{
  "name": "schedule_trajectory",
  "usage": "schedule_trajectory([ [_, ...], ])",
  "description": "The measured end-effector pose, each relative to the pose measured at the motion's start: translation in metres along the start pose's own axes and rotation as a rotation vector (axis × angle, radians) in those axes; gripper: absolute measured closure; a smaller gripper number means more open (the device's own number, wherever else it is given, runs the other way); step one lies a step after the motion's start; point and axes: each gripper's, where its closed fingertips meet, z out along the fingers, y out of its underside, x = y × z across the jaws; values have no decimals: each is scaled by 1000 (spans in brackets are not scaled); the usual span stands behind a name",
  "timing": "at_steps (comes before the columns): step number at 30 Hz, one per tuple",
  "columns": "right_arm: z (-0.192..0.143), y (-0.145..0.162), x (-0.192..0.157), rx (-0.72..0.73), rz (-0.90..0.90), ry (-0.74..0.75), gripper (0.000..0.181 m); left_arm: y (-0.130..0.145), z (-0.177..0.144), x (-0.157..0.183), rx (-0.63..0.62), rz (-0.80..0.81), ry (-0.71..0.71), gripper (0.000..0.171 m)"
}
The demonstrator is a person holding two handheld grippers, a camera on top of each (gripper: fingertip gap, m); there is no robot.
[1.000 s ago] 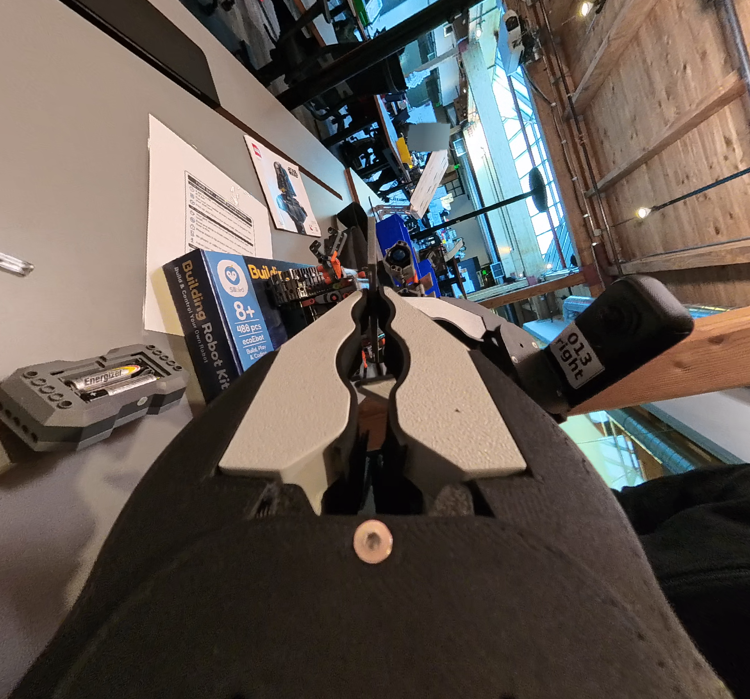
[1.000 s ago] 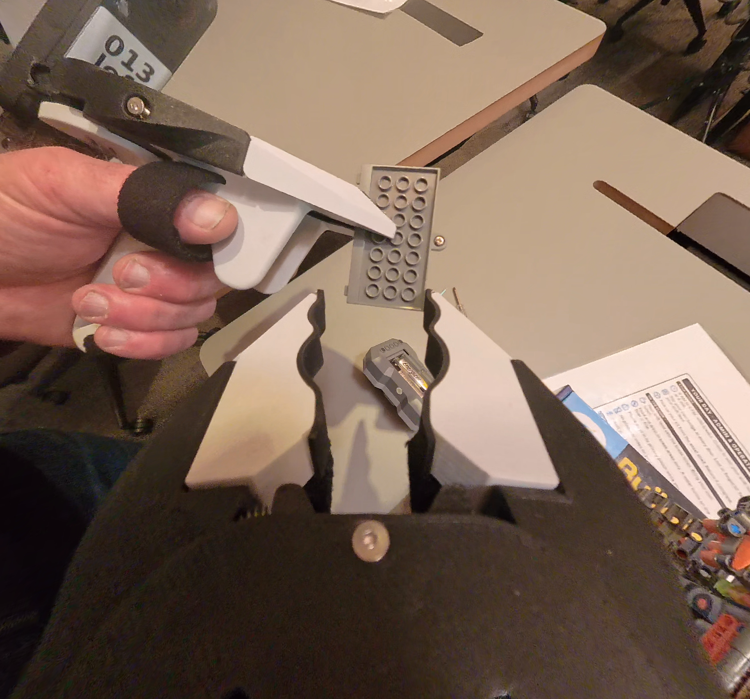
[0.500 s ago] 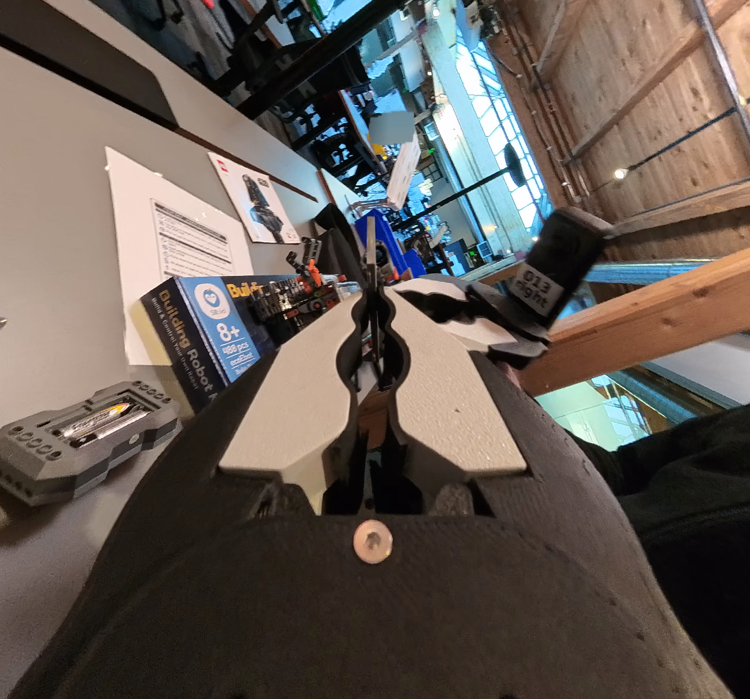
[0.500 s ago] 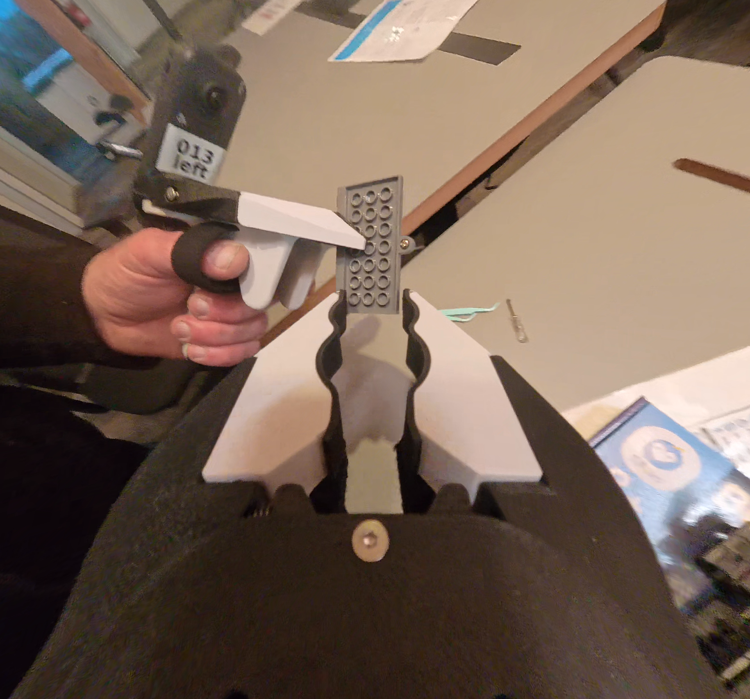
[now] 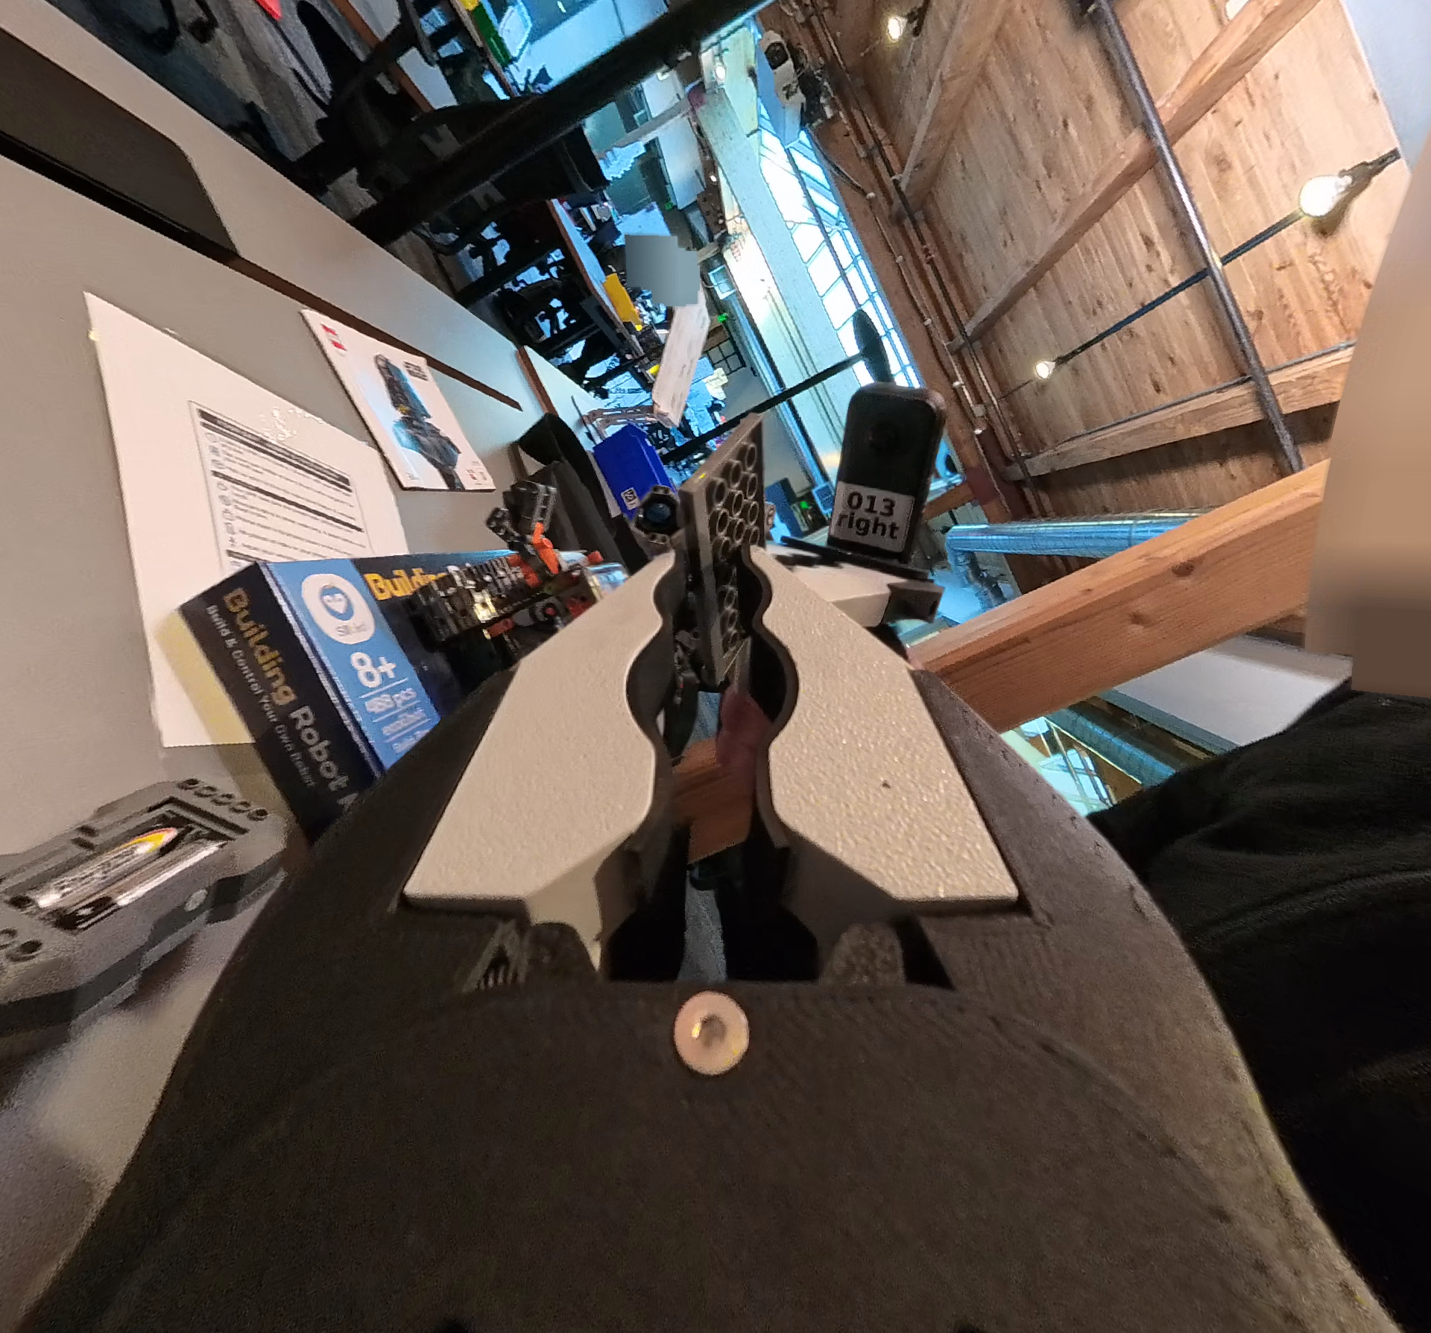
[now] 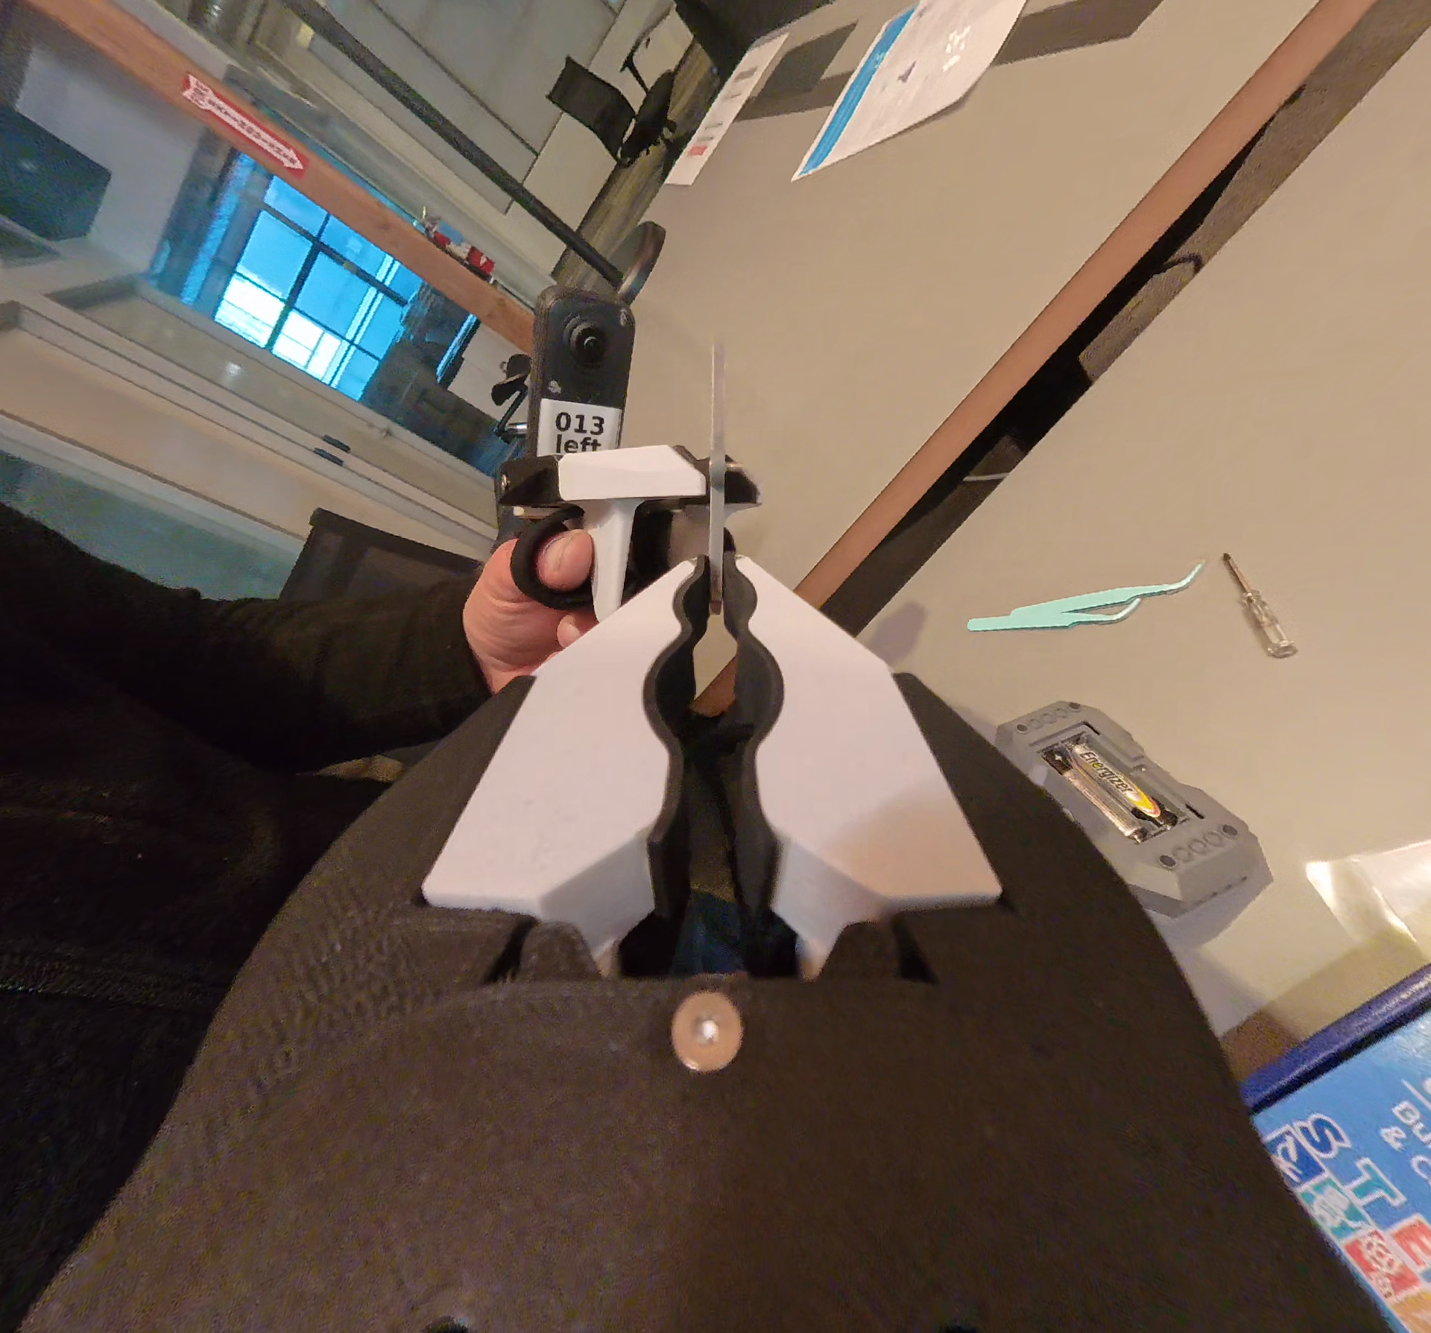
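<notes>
Two tools meet at one grey plate (image 5: pixel 728 506) with round bumps, up in the air above the tabletop (image 6: pixel 1161 444). The right tool (image 6: pixel 714 580) has its tips pressed together on the plate's thin bottom edge. The left tool (image 5: pixel 718 568) has a finger close on each side of the plate. I cannot tell if it squeezes or only touches.

A hand (image 6: pixel 519 614) holds the left tool's handle. A grey battery box (image 6: pixel 1123 800) lies open on the tabletop below. Green tweezers (image 6: pixel 1084 603) and a small screwdriver (image 6: pixel 1258 611) lie farther off, and a blue box (image 5: pixel 310 676) sits near the battery box.

I think a thin plate like this can twist or slip. A firm, even squeeze works best.
</notes>
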Motion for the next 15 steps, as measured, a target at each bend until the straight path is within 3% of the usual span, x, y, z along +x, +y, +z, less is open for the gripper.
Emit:
schedule_trajectory([
  [7,10,8,28,-278,-15,14,181,-21,-25,-52,24,50,-197,140],
  [15,10,13,32,-566,-23,-118,181,-15,-22,-48,-204,48,-64,159],
])
